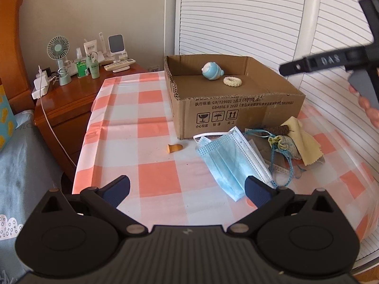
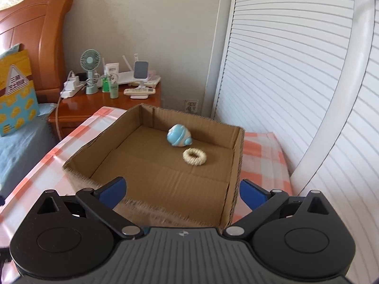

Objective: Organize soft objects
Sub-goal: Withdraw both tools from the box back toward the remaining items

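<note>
Soft objects: two lay in the cardboard box [image 2: 165, 179]. Right tongs [image 2: 182, 189] hung spread and empty above it. Left tongs [image 1: 187, 189], spread too, should pinch the face mask [image 1: 225, 158] mid-fold.

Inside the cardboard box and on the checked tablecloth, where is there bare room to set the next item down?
The cardboard box is bare across its near and left floor; only the blue toy and cream ring sit near the far right. The tablecloth is free left of the box. Crowded: the face mask and cloth pile in front of the box.
</note>
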`<action>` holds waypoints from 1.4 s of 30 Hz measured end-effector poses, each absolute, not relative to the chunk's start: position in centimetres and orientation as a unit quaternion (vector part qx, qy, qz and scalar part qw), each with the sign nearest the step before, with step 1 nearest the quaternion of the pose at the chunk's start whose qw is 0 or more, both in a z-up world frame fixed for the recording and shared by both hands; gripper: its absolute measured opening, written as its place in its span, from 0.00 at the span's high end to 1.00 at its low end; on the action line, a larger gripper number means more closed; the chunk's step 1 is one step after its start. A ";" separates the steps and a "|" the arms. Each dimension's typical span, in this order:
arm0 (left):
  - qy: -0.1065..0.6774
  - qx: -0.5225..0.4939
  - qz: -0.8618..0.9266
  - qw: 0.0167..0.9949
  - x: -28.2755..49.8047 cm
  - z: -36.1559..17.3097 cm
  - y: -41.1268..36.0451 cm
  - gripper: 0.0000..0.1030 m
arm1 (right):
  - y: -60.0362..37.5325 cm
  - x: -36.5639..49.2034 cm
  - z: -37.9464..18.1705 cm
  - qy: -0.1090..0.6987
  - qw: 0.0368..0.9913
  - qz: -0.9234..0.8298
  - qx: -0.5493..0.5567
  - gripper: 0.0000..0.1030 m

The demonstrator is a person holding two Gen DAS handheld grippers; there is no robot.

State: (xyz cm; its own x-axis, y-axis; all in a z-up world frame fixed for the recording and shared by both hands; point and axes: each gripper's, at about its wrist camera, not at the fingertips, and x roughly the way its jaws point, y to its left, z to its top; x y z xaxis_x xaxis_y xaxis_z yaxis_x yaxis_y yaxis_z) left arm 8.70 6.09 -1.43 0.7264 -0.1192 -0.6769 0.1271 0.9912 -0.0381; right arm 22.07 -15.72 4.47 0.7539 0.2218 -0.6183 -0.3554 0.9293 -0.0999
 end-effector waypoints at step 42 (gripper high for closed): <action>0.388 0.011 -0.053 0.920 8.6 -2.6 5.8 0.01 | -14.8 10.5 -4.8 0.375 0.894 0.227 -0.093 0.00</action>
